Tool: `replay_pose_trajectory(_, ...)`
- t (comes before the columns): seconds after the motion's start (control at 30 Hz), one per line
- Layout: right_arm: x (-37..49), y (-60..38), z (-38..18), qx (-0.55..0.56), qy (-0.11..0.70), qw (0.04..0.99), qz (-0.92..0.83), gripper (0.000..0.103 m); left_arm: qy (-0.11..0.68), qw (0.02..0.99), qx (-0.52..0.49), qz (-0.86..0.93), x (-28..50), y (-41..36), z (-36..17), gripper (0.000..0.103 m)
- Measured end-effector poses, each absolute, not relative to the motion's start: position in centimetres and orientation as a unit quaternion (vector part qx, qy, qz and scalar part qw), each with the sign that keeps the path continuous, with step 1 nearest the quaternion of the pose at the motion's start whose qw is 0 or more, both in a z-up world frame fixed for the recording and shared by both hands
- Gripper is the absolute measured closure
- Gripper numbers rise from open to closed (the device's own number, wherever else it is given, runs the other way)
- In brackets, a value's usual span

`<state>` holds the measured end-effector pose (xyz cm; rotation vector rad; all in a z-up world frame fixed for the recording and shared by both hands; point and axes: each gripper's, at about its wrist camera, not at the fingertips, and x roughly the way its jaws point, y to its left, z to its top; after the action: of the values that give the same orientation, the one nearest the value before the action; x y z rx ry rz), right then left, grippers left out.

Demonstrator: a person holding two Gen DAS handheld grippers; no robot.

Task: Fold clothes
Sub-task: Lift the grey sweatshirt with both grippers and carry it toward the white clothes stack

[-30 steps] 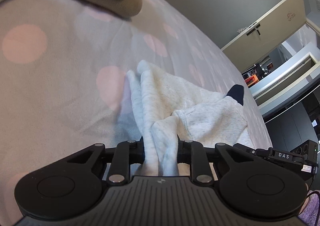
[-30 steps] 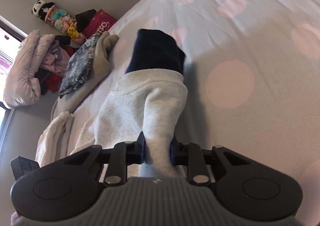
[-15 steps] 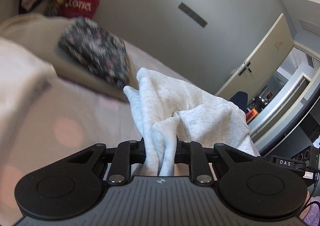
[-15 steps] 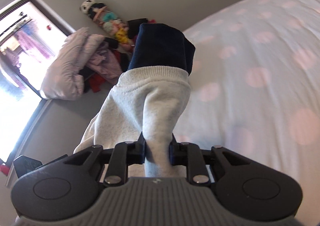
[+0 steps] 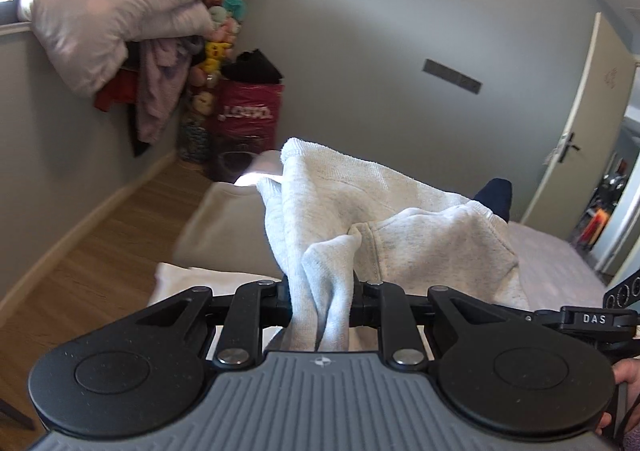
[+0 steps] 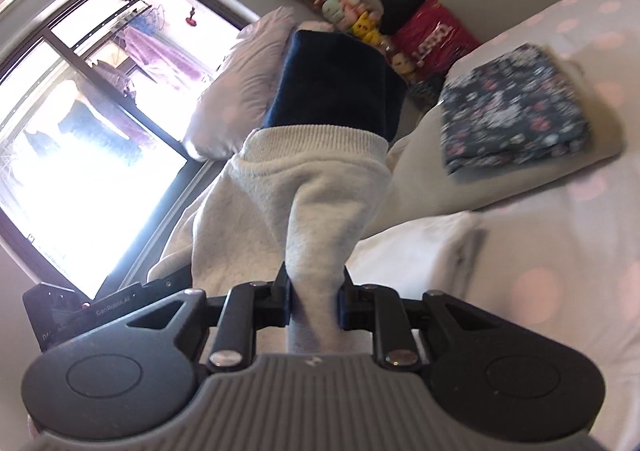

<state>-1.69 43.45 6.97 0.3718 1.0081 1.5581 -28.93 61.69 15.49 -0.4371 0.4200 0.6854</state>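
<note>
Both grippers are clamping a light grey sweatshirt (image 5: 400, 219): the left gripper (image 5: 320, 297) pinching bunched fabric, the right gripper (image 6: 314, 297) squeezing near its navy-lined ribbed cuff (image 6: 340, 91).

Both wrist views, close behind clamped cloth, share the toy corner (image 5: 224, 35).

Sweatshirt (image 5: 384, 219): matt grey fleecy cloth, ribbed hem, smooth navy cuff (image 6: 340, 83). Grippers (image 5: 320, 303): matt black plastic. Floor (image 5: 100, 243), nine o'clock: glossy wood.
</note>
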Motion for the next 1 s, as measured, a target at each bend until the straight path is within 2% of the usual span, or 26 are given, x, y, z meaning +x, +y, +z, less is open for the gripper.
replay_pose_trajectory(0.2, -4.0, 49.0, 4.7, 0.151, 0.454, 0.572, 0.667, 0.08, 0.228, 0.88, -0.221, 0.353, -30.5, 66.6, 13.6, 0.085)
replay_pose_trajectory(0.53, -3.2, 55.2, 0.1, 0.117, 0.478, 0.581, 0.648, 0.08, 0.261, 0.867, -0.249, 0.345, -28.4, 73.8, 6.7, 0.085)
replay_pose_trajectory(0.87, -1.4, 59.5, -4.9, 0.084, 0.509, 0.583, 0.627, 0.08, 0.341, 0.828, -0.265, 0.358, -26.0, 77.8, 0.2, 0.085)
replay_pose_trajectory(0.97, -1.3, 60.1, -5.2, 0.071, 0.509, 0.579, 0.632, 0.076, 0.341, 0.822, -0.277, 0.362, -26.4, 78.1, -0.3, 0.082)
replay_pose_trajectory(1.0, -1.0, 60.1, -5.2, 0.071, 0.512, 0.578, 0.631, 0.069, 0.339, 0.823, -0.276, 0.363, -26.6, 77.9, -0.1, 0.08)
